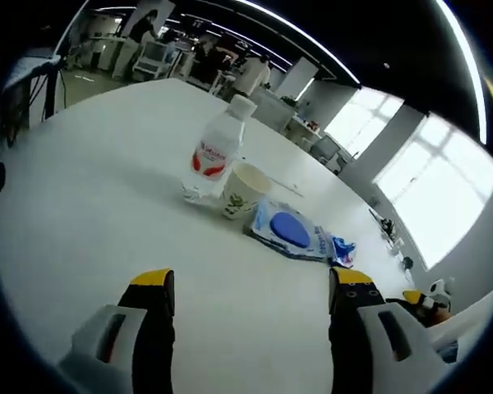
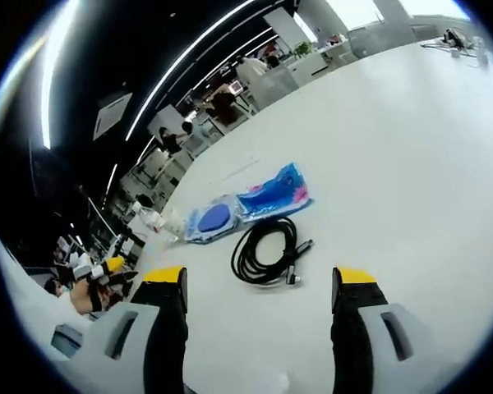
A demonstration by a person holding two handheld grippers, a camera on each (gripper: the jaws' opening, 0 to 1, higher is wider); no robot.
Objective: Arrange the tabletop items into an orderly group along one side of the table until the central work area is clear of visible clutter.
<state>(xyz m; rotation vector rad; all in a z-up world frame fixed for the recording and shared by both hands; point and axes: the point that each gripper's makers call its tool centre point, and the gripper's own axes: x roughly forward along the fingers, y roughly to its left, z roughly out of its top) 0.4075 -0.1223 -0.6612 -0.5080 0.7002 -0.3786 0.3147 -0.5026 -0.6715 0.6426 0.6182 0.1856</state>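
Observation:
A clear water bottle (image 1: 218, 152) with a red label and white cap stands on the white table (image 1: 90, 164). A paper cup (image 1: 242, 190) stands right beside it, and a blue and white pack (image 1: 292, 231) with a round blue lid lies flat next to the cup. My left gripper (image 1: 252, 289) is open, low over the table, short of all three. In the right gripper view a coiled black cable (image 2: 267, 250) lies just ahead of my open right gripper (image 2: 260, 283). The blue pack (image 2: 246, 205) lies beyond the cable.
The right gripper's yellow tip (image 1: 423, 302) shows at the left gripper view's right edge. The left gripper (image 2: 111, 267), held by a hand, shows at the right gripper view's left. Bare table (image 2: 411, 164) spreads to the right of the cable. People and desks stand far behind.

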